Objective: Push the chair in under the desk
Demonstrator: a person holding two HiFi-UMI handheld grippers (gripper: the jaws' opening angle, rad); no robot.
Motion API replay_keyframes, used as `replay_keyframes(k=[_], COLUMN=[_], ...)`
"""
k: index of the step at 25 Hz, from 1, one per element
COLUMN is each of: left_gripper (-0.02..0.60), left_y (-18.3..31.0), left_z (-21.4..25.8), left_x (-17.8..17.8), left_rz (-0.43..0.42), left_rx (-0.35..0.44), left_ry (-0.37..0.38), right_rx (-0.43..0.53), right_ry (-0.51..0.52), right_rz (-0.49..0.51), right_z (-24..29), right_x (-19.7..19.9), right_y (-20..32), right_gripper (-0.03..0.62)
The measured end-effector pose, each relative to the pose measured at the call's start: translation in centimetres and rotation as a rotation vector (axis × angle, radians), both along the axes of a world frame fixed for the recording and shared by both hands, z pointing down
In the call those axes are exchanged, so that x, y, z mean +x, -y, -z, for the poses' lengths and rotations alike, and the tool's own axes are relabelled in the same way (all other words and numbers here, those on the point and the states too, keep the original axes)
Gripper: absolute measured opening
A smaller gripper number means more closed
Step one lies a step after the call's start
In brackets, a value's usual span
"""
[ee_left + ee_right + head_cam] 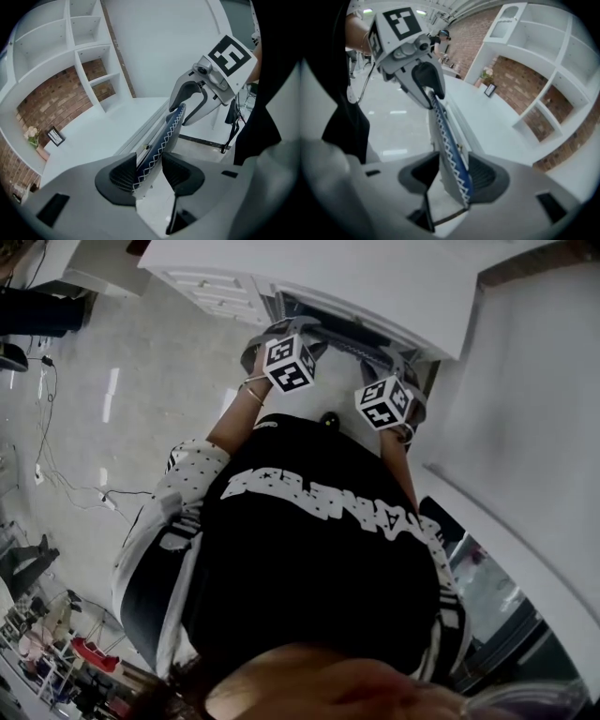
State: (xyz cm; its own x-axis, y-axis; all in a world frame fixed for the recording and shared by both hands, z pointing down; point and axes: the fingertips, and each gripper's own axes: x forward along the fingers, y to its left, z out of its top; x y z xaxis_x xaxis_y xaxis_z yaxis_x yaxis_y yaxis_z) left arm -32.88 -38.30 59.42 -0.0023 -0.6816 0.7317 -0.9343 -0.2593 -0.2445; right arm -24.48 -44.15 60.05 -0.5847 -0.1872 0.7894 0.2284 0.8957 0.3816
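The chair's back point(161, 143) is a thin blue panel with white zigzag stitching along its top edge, and it stands close against the white desk point(89, 140). My left gripper point(150, 176) straddles that edge: the left pad point(123, 176) lies against the panel and a gap shows at the other pad, so it is open. My right gripper point(453, 177) straddles the same edge point(449, 145) further along; the panel leans on its right pad point(483, 176), with clear space on the left, so it too is open. From the head view both grippers point(281, 338) point(392, 385) sit at the desk's point(375, 282) front edge.
White shelving point(89, 51) on a brick wall rises behind the desk, with a small picture frame point(55, 136) and flowers point(32, 136) on the desktop. A white drawer unit point(211, 292) stands left of the chair. Cables point(84, 488) trail over the glossy floor behind me.
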Motion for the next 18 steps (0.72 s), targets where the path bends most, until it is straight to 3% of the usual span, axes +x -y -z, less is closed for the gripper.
replay_keyframes(k=[9, 14, 18], left_gripper=[0.19, 0.082, 0.043], left_y=[-2.1, -3.1, -3.8], left_z=[4.4, 7.5, 9.0], left_x=[0.5, 0.3, 0.7], left_rz=[0.129, 0.225, 0.232], left_rx=[0.153, 0.28, 0.301], left_ry=[-0.065, -0.139, -0.166], right_rx=[-0.108, -0.209, -0.293], right_ry=[0.171, 0.257, 0.358], right_rz=[-0.014, -0.028, 0.005], right_z=[3.1, 4.2, 6.5], right_x=[-0.4, -0.8, -1.5], right_y=[-1.7, -3.0, -4.5], right_gripper=[0.19, 0.101, 0.044])
